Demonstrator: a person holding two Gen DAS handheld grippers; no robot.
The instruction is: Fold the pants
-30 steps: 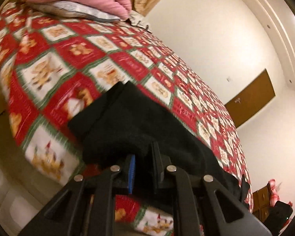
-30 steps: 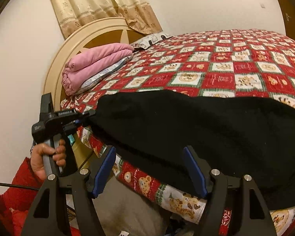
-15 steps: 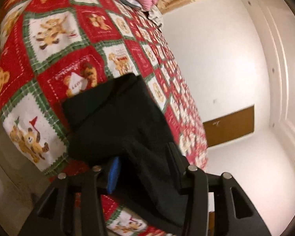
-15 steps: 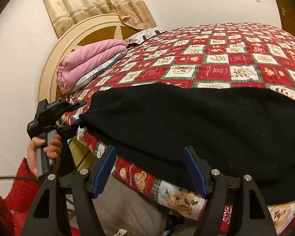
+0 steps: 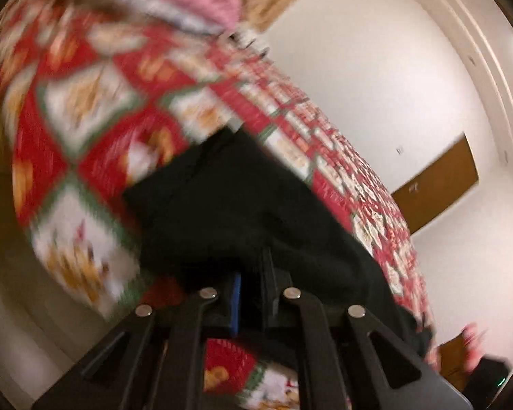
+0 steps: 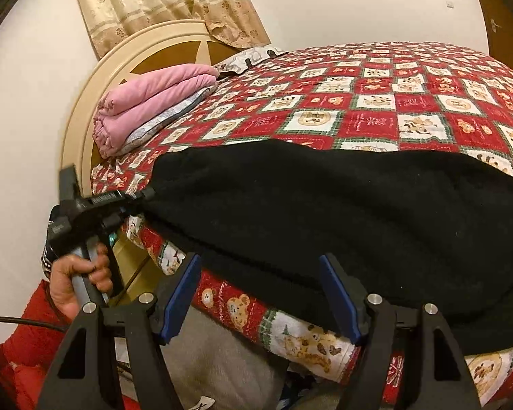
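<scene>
We found the black pants (image 6: pixel 342 212) spread along the near edge of the bed (image 6: pixel 376 102), partly overhanging it. Left tool (image 6: pixel 147 193) was clamped tight on the pants' end corner; right tool (image 6: pixel 260 297) stood open just short of the hem, holding nothing. We judged the fabric soft, thick and floppy, not slippery, so it'll sag: best pinched at corners or hem edge, both ends together.

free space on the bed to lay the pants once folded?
Bare quilt beyond the black pants, running to the far wall. Crowded: the headboard corner with the pink folded blanket and pillow; pants cover the near edge.
</scene>
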